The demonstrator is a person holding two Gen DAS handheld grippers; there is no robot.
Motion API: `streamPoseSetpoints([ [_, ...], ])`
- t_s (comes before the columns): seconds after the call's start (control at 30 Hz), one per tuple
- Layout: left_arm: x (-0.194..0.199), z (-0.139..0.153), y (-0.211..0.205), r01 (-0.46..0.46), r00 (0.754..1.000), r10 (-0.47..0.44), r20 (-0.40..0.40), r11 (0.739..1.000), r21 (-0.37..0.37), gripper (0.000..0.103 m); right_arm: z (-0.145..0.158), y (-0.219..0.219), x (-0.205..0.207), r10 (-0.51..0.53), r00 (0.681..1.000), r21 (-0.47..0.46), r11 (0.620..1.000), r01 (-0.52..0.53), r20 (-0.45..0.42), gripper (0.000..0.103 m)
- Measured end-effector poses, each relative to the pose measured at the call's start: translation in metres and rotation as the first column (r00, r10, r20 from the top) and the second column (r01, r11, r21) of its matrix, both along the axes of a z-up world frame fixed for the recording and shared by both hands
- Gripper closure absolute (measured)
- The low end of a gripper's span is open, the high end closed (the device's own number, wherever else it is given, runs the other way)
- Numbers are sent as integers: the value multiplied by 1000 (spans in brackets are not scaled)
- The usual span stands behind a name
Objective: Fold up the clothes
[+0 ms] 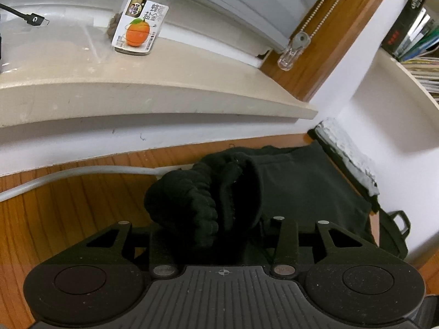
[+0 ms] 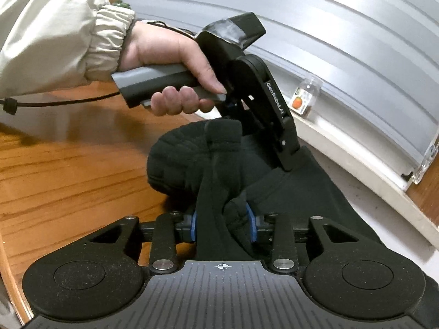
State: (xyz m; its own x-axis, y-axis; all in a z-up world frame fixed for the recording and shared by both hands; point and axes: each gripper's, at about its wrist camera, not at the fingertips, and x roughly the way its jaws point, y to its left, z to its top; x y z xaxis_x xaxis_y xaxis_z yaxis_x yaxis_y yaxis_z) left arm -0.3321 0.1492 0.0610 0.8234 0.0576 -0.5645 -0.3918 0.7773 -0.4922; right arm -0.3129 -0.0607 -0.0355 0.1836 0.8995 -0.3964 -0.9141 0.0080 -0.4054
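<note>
Black fleece garment [image 2: 296, 192], soft and matte with a ribbed, rolled-up end, lies on the glossy orange-brown wooden tabletop [image 2: 68, 170] just below the pale stone windowsill [image 1: 137, 82].

Left of the garment, in the right wrist view, the person's left hand [image 2: 170, 63], in a beige elastic-cuffed sleeve, grips a grey and black handle; the left gripper [image 2: 288, 161] slopes down from it, its tip touching the flatter, smooth part of the cloth. In the left wrist view that gripper's [image 1: 236, 224] fingers are hidden under the bunched pile, so I cannot tell how far apart they stand or whether they pinch anything.

Nearer the lens, the right gripper [image 2: 223, 227] has its blue-padded fingers [image 2: 193, 227] closed partway against a thick upright fold of the garment, which fills the gap between them.

On the windowsill above the garment stands a clear plastic jar [image 1: 138, 16] with an orange-fruit label. Right of it a beaded blind cord [image 1: 326, 2] ends at a transparent plastic clip [image 1: 290, 52] against the varnished wooden window frame [image 1: 337, 33]. Farther right, white shelves [image 1: 397, 82] hold stacked books [image 1: 417, 35].
</note>
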Motion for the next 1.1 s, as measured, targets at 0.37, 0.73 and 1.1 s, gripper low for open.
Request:
streamPoseSetpoints([
  [0.37,2,1,-2,-3,1000,3,-11,1000,12,58,1,0,6,2,1000,-15,1000,-2,-25,68],
  [0.73,3,2,-4,3,1000,-2,-23,999,32,58,2,2,7,9,1000,-27,1000,-9,-29,67],
  [1.1,4,4,-6,11,999,-9,-37,998,55,58,1,3,7,7,1000,-36,999,-8,-30,66],
])
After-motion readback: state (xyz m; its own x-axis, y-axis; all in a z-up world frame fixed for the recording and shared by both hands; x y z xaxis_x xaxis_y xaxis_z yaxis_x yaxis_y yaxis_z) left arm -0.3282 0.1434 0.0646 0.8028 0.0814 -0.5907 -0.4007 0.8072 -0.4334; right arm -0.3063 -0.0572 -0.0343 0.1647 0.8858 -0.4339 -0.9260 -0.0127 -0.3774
